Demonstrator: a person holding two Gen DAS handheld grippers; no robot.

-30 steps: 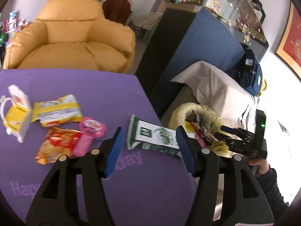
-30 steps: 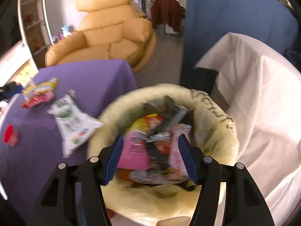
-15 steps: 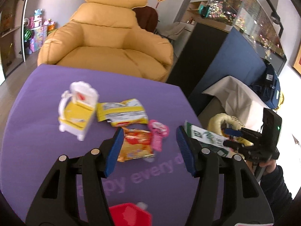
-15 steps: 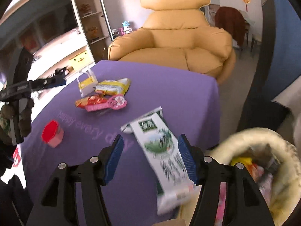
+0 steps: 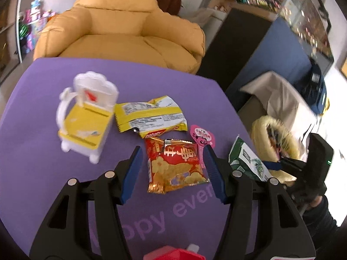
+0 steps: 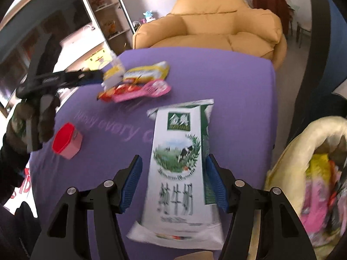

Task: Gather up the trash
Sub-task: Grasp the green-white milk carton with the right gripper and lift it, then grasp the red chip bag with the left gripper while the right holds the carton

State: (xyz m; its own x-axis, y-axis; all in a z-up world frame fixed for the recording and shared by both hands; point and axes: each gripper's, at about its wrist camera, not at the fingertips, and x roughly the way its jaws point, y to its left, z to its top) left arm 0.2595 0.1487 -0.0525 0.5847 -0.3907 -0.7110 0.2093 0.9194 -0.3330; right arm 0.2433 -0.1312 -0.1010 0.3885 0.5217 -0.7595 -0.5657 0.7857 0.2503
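Note:
My left gripper (image 5: 173, 169) is open, its blue pads on either side of a red and gold snack packet (image 5: 176, 164) that lies flat on the purple table (image 5: 65, 195). A yellow wrapper (image 5: 149, 116) and a pink wrapper (image 5: 202, 139) lie just beyond it. My right gripper (image 6: 173, 184) is open over a green and white milk bag (image 6: 180, 166) near the table's right edge. The yellow-lined trash bin (image 6: 303, 162) with several wrappers stands right of the table; it also shows in the left wrist view (image 5: 271, 134).
A white and yellow toy chair (image 5: 86, 117) stands on the table's left part. A red-lidded pink box (image 6: 67, 140) sits near the front. A tan armchair (image 5: 121, 28) is behind the table. A blue partition (image 5: 271, 49) and a white-draped object (image 5: 279, 95) stand at the right.
My left gripper swung left from the milk bag to the red snack packet. My right gripper swung from above the bin to the milk bag on the table. Both stayed open.

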